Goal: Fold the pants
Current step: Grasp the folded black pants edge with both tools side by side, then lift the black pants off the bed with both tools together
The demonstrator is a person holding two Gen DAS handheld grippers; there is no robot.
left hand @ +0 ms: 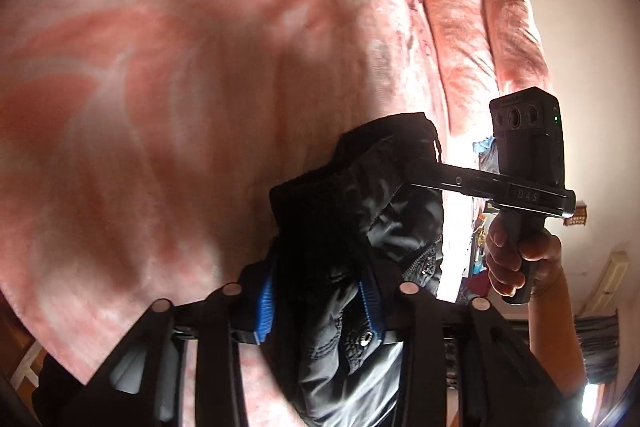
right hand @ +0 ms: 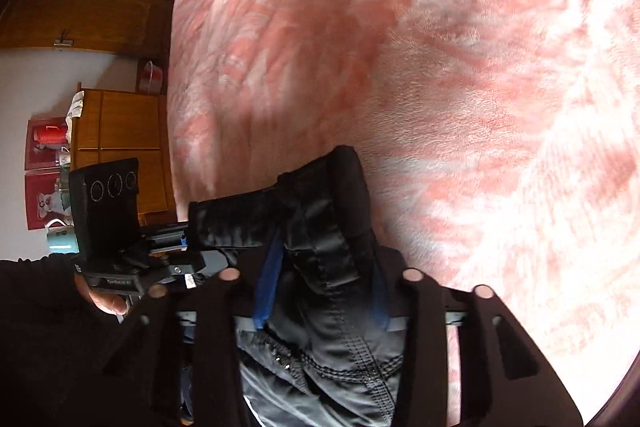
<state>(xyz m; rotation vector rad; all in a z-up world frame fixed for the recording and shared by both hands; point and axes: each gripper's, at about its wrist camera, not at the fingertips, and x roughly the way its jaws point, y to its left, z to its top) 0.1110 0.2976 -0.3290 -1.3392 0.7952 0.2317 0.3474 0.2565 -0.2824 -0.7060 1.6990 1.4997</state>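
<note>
The dark grey pants, with a zipper and a snap button, hang bunched over a pink mottled blanket. My left gripper is shut on a thick wad of the waistband fabric between its blue pads. From the right, my right gripper bites the same waistband edge. In the right wrist view, my right gripper is shut on the pants, stitched seams showing below. The left gripper clamps the fabric's left end there.
Two pink pillows lie at the bed's far end. A person's hand holds the right gripper's handle. Beside the bed stand a wooden cabinet and a teal mug on a surface.
</note>
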